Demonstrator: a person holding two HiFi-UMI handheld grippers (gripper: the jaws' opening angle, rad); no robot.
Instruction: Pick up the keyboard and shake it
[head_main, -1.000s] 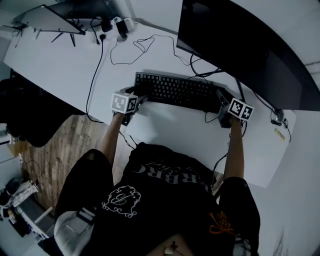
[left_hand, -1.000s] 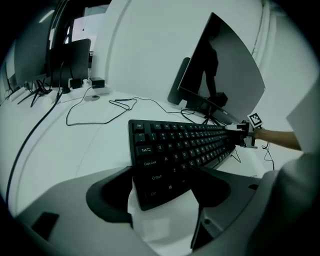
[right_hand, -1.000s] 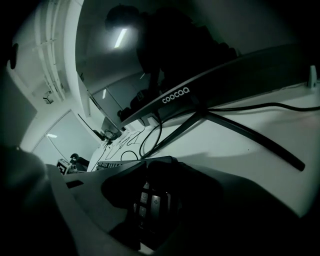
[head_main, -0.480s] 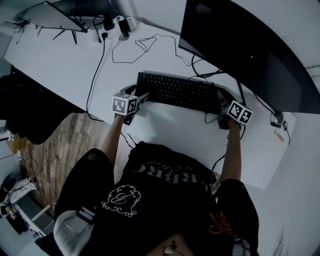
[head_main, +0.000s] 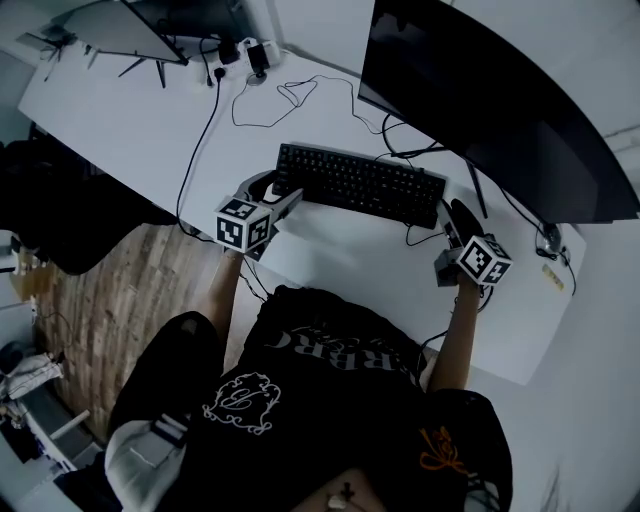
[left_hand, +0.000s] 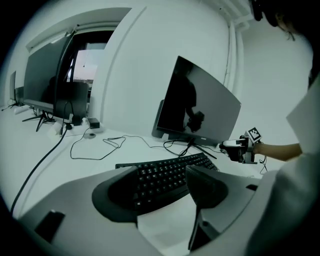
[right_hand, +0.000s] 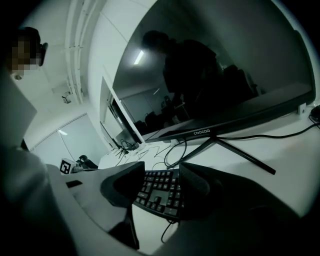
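Note:
A black keyboard (head_main: 360, 185) lies flat on the white desk (head_main: 130, 130), in front of the monitor. My left gripper (head_main: 272, 192) hangs just off the keyboard's left end. Its jaws are closing and hold nothing. In the left gripper view the keyboard (left_hand: 195, 161) lies beyond the left gripper (left_hand: 160, 175), untouched. My right gripper (head_main: 455, 228) sits back from the keyboard's right end, towards the person. Its jaws are closing a little, with nothing gripped. In the right gripper view the keyboard's end (right_hand: 160, 192) shows past the right gripper (right_hand: 161, 172).
A large dark monitor (head_main: 500, 100) on a stand rises behind the keyboard. Loose cables (head_main: 270, 100) and a power strip (head_main: 235, 55) lie at the back left, near a second screen (head_main: 110, 30). A white sheet (head_main: 330, 255) lies before the keyboard. The desk's left edge drops to wooden floor (head_main: 110, 300).
Both grippers have drawn back from the keyboard's ends towards the person, the right one farther. The keyboard lies on the desk.

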